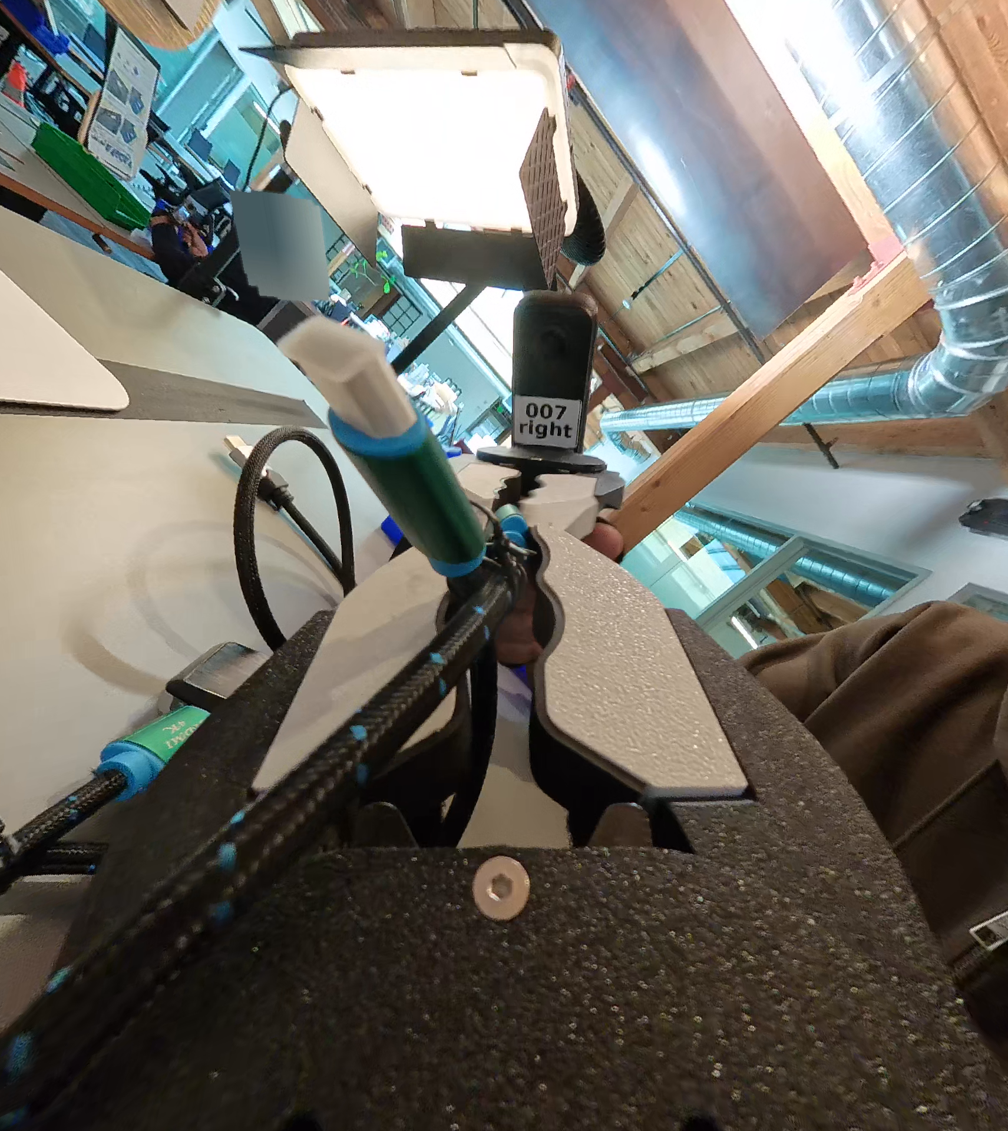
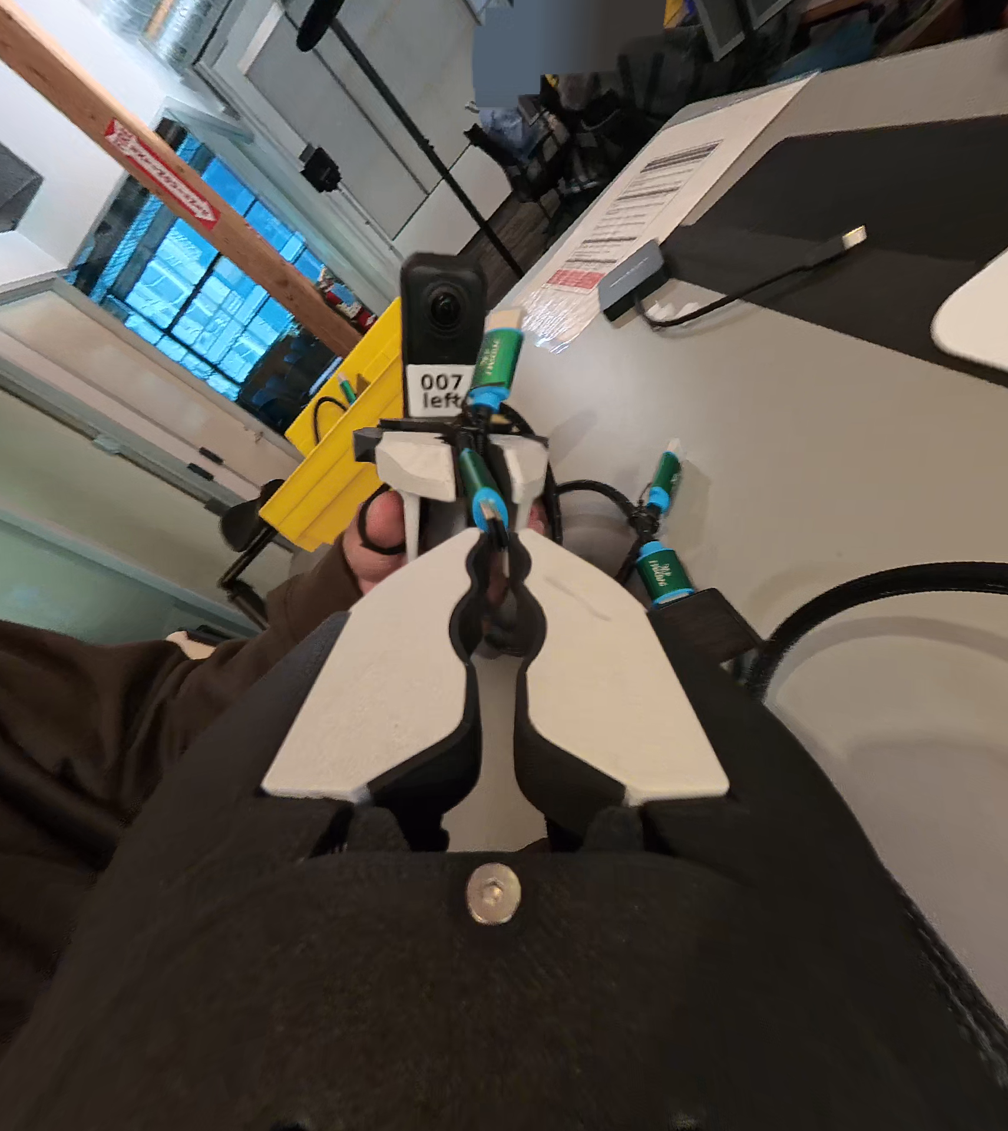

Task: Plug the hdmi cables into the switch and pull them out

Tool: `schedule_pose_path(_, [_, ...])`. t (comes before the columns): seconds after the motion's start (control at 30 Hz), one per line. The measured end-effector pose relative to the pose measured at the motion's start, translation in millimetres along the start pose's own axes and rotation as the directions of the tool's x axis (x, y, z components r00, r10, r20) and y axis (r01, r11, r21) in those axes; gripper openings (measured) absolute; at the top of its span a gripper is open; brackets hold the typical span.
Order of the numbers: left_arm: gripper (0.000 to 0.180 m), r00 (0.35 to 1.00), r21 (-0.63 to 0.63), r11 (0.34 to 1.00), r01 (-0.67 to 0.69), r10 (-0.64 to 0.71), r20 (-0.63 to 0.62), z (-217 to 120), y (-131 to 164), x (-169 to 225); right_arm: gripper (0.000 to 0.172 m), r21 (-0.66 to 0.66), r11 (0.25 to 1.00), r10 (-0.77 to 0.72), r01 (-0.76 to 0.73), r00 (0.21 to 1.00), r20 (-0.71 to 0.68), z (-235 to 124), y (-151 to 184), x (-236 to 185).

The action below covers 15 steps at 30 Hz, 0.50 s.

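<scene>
**Both tools closed on one cable bundle, held above the desk**

Left tool [image 1: 526, 551] is closed around a braided black cable [image 1: 403, 685], which runs up through the hollow between its fingers. A capped green plug [image 1: 415, 489], white at the tip with blue collars, sticks out beyond them. The right tool [image 2: 492, 541] faces it, its tips almost together and pinching the cable just behind the blue collar of a second green plug [image 2: 477, 483]. That plug's body sits between the left tool's fingers. The bundle hangs between the two tools, clear of the desk [image 2: 795, 428].

On the desk, a third green plug [image 2: 663, 572] is seated in a black box [image 2: 709, 618], and a fourth plug [image 2: 666, 471] lies just beyond it. A yellow bin [image 2: 330, 477] at the desk edge holds another cable.

Writing shows in several places:
- pale lettering on the green plug shells
- a white sticker [image 2: 440, 391] on each tool's camera
- a printed sheet [image 2: 630, 214] on the desk
- a red label [image 2: 161, 177] on a wooden beam
</scene>
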<state>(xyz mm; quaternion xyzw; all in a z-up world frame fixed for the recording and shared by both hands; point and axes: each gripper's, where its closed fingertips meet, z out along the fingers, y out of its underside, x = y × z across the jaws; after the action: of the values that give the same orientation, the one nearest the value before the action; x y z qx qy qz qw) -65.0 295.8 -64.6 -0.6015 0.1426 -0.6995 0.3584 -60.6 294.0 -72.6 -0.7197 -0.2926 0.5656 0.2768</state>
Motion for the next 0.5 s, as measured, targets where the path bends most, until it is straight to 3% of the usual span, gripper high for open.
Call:
schedule_pose_path(0.1, [0.014,0.997,0.102,0.993,0.058,-0.062,0.041,-16,-16,-12,0.000,0.048,0.996,-0.075,0.080,0.991,-0.112,-11,-12,10])
schedule_pose_path(0.23, [0.013,0.980,0.099,0.991,0.095,-0.110,0.167,-31,-16,-33,0.019,-0.016,0.943,-0.323,0.332,0.904,-0.282,-19,-18,8])
schedule_pose_path(0.37, [0.012,0.949,0.055,0.987,0.153,-0.162,0.270,-31,-3,-51,0.034,-0.220,0.789,-0.608,0.574,0.678,-0.412,-11,-1,5])
schedule_pose_path(0.5, [0.013,0.919,0.037,0.982,0.185,-0.186,0.348,-33,4,-64,0.049,-0.465,0.548,-0.833,0.696,0.400,-0.383,3,46,8])
